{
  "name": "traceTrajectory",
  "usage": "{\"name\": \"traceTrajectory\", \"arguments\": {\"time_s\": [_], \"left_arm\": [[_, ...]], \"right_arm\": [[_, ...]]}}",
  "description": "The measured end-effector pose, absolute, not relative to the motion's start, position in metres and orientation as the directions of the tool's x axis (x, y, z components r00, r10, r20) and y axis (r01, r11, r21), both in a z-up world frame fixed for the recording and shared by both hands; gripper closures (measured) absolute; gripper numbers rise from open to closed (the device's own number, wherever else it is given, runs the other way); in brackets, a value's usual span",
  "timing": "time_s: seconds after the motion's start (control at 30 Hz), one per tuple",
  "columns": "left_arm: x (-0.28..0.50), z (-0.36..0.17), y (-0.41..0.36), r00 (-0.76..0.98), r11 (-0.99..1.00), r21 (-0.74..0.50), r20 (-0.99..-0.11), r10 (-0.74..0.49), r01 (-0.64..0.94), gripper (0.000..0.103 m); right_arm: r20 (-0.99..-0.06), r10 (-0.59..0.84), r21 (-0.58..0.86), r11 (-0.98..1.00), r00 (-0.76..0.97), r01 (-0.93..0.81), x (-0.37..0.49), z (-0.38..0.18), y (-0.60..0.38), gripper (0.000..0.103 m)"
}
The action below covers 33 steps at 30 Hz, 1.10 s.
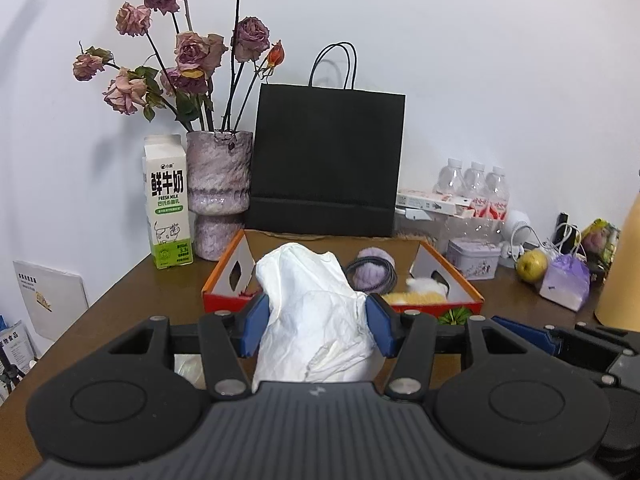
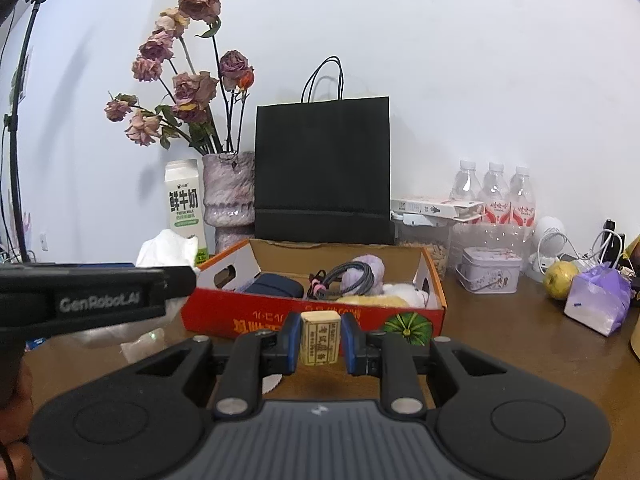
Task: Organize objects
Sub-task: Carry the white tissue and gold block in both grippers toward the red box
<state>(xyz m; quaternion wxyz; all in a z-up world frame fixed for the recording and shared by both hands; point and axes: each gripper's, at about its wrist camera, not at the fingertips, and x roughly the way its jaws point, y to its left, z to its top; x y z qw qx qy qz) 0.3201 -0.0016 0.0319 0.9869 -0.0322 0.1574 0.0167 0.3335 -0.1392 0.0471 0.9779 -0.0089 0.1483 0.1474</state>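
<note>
Between the pads of the left gripper (image 1: 317, 320): a white bag (image 1: 304, 276), all crumpled, squeezed in the middle. Pads set wide apart, with so much bag in there. Just past the tips, the box (image 1: 224, 268), open on top. Sticks up high in front of the camera and hides much of the box, so hard to see where to drop. Could land on the near wall and slide off onto the table (image 1: 120, 304). Soft and puffy too, so might spring up again and hang over the edge, or cover the small things inside.

Between the pads of the right gripper (image 2: 320, 338): a small block (image 2: 320, 336), standing up, pinched from both sides. Pads close together. Held only by the sides, so could twist or slip out with a quick move. Straight ahead, the same box, with a pouch (image 2: 276, 286), a cable (image 2: 348, 276) and a purple ball (image 2: 370, 264) inside. Not much bare floor left in there. Dropped from high up, might bounce off the cable and jump out.

Off to the left of the right tool, very near: the other tool. Two tools, one box: easy to bump. Better one at a time.

Ahead and to the left of the left tool, a milk carton (image 1: 168, 208) and a vase (image 1: 219, 188). Tall, easy to knock over with a wide swing.
</note>
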Motion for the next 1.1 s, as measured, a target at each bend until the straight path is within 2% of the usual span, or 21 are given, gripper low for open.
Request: {"name": "traceTrajectory", "arguments": {"time_s": [1.1], "left_arm": [[0.422,0.035,0.010,0.957,0.994,-0.088,-0.288,0.040,-0.068,0.048]], "right_arm": [[-0.250,0.249,0.020,0.967,0.936,-0.252,0.439,0.049,-0.137,0.083]]}}
